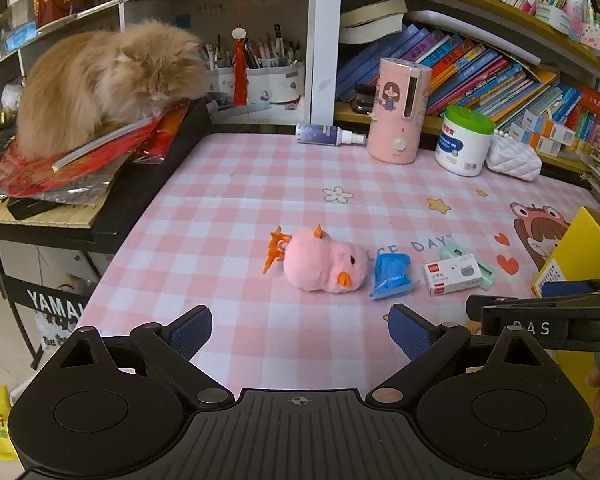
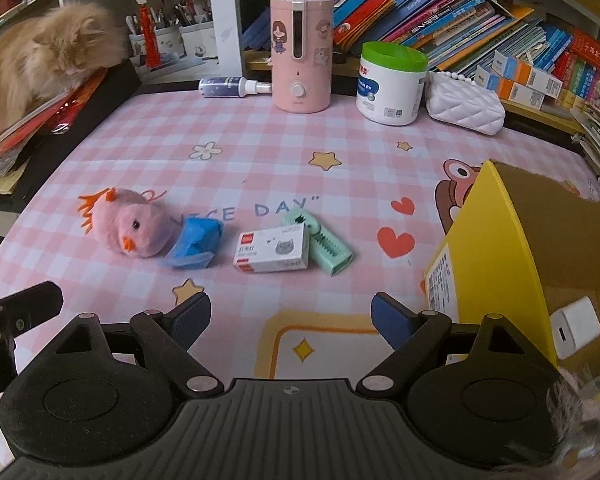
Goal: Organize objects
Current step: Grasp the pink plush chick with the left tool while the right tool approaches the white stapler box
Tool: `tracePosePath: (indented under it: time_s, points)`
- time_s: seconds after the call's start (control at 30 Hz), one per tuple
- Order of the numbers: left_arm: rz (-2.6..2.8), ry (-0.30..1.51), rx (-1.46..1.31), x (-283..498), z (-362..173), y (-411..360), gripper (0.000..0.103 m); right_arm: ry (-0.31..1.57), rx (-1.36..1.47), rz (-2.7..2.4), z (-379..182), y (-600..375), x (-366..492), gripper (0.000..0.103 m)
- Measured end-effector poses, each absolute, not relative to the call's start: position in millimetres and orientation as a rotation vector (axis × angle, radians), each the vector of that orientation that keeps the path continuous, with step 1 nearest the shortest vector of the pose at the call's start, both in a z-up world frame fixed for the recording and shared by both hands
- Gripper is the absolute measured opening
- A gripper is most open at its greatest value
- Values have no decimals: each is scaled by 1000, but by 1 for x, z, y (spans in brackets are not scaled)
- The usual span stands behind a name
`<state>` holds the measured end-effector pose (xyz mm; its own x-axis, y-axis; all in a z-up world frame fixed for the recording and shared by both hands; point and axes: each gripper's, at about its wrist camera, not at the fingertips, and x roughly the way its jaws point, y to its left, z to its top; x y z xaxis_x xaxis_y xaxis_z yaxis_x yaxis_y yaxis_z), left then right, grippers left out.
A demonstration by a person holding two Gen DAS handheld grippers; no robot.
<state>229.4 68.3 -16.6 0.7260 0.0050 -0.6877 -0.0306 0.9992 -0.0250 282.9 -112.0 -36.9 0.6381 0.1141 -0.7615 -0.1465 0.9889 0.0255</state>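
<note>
Pink checked table (image 2: pixel 260 152) carries a plush chick (image 2: pixel 134 228), blue packet (image 2: pixel 194 246), staple box (image 2: pixel 272 250) and green comb (image 2: pixel 326 246) in a row; both claws gape empty. Crowded neighbours risk getting knocked.

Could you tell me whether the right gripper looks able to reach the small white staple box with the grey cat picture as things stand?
Probably yes. The right gripper is open and empty, and only bare checked tablecloth lies between it and the small white staple box. A mint-green plastic piece touches the box's right side, which may crowd one finger.
</note>
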Motion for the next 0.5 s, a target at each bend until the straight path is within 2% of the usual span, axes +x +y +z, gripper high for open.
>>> tracePosePath:
  time_s: [0.5]
  points:
    - [11,781,-39,263,-29,66,97,880,-63,154,-49,-109,305,86]
